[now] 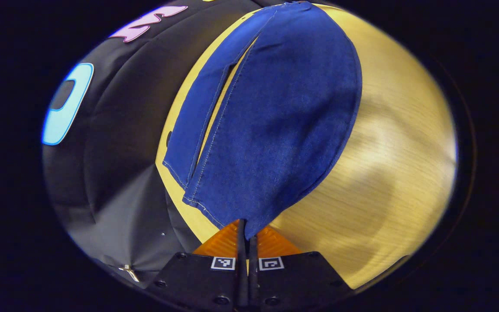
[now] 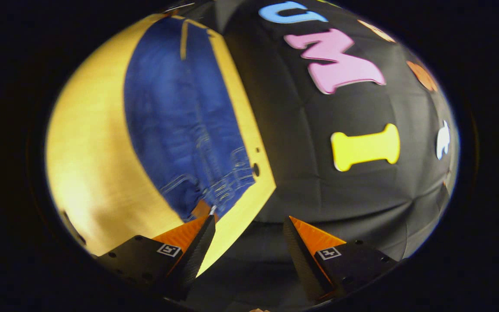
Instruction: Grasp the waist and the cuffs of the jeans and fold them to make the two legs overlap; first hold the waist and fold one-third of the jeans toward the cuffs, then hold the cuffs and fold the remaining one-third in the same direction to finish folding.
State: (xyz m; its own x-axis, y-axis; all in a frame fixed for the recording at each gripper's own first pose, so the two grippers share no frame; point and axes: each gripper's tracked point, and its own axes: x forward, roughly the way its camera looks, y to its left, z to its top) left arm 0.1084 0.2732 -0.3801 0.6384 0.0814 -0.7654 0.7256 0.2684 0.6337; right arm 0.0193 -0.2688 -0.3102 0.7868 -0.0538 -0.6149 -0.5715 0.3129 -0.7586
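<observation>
Pinching a cuff: left gripper has its fingers closed down on the hem corner of the jeans, cloth clamped between both. Judging by the lift at that corner, it is carrying one leg over the other so the two legs overlap; that reads as the first fold step in progress. In the left gripper view the held leg lies mostly atop the lower leg, whose edge and hem peek out on one side with a thin gap between them.

Jeans are dark blue denim with pale seam stitching, spread lengthwise on the wooden table, close to its far edge by the booth wall.

Right gripper sits spread wide at the waist end, nothing between the fingers; one fingertip is just beside the waistband corner. Waist area shows pocket and stitching detail in the right gripper view. Likely lining up to grab the waist; the table corner is just beside it.
</observation>
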